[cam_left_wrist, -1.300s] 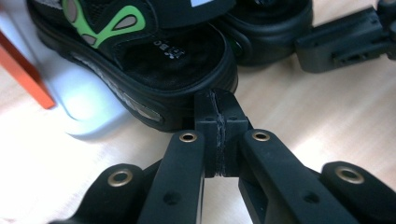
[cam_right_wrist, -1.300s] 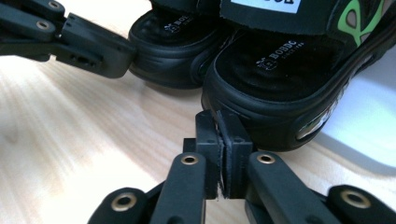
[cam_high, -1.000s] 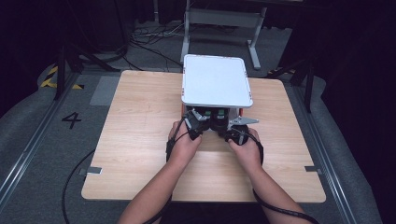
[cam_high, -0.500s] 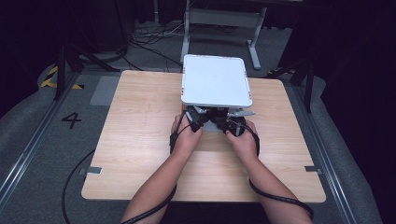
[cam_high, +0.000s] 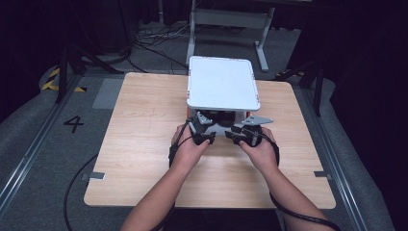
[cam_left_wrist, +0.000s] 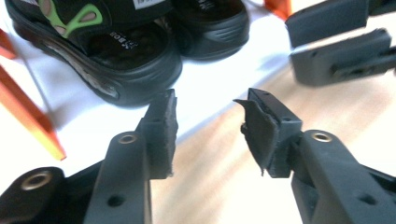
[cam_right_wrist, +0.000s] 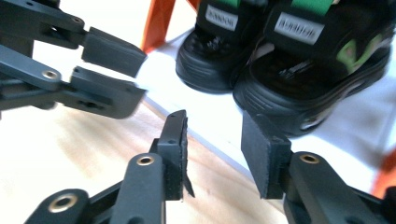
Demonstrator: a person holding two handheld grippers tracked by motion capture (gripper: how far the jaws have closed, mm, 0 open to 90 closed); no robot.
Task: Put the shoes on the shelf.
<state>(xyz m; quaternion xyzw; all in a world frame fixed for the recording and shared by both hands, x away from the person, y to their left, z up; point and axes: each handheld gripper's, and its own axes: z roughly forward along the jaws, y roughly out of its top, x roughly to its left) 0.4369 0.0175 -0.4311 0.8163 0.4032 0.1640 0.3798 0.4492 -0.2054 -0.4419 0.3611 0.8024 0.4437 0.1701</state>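
Surveying from the high view, I log the wooden table (cam_high: 144, 144) first: bare boards run wide to left and near side, its edges well clear of both hands. Next, a white box lid (cam_high: 222, 83) standing raised at the table's far middle, its near edge just above the grippers. Under it, a white base (cam_left_wrist: 219, 88) with orange walls (cam_left_wrist: 28, 116), its front edge meeting the wood. On that base, a pair of black sandals (cam_right_wrist: 299, 79) with green trim, toes toward me, side by side and touching. My left gripper (cam_left_wrist: 208, 133) hangs at the base's edge, jaws parted moderately, pads bare, nothing between them. My right gripper (cam_right_wrist: 215, 154) sits just beside it, jaws likewise released, the right pad close against one sandal's toe; contact I cannot tell.
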